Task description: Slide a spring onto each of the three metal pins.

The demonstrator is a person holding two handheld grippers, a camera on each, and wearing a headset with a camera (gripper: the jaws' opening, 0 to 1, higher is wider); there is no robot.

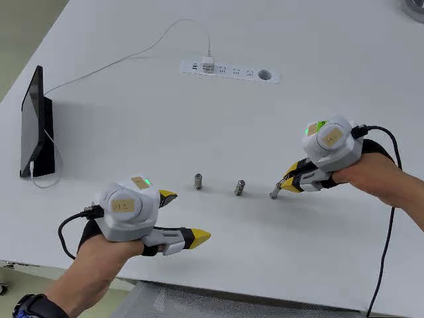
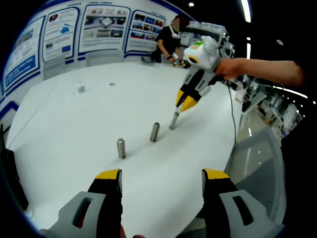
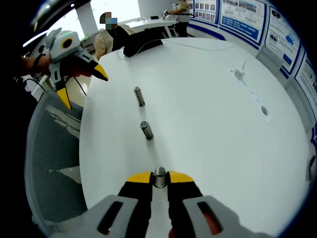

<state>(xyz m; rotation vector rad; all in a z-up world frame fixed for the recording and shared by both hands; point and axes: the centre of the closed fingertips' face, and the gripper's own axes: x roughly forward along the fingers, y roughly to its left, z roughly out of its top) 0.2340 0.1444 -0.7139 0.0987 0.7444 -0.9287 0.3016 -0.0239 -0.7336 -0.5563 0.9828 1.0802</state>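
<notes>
Pinching spring, lower end on table, with right gripper; holding left gripper wide open, empty, near two upright pins, apparently sprung.

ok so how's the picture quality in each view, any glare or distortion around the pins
Head view: soft even light, sharp, no glare on the table or middle pin. Left gripper view: fisheye bows the table edge, ceiling lights flare top right. Right gripper view: same bowing, washout top left, spring in the right gripper crisp.
</notes>
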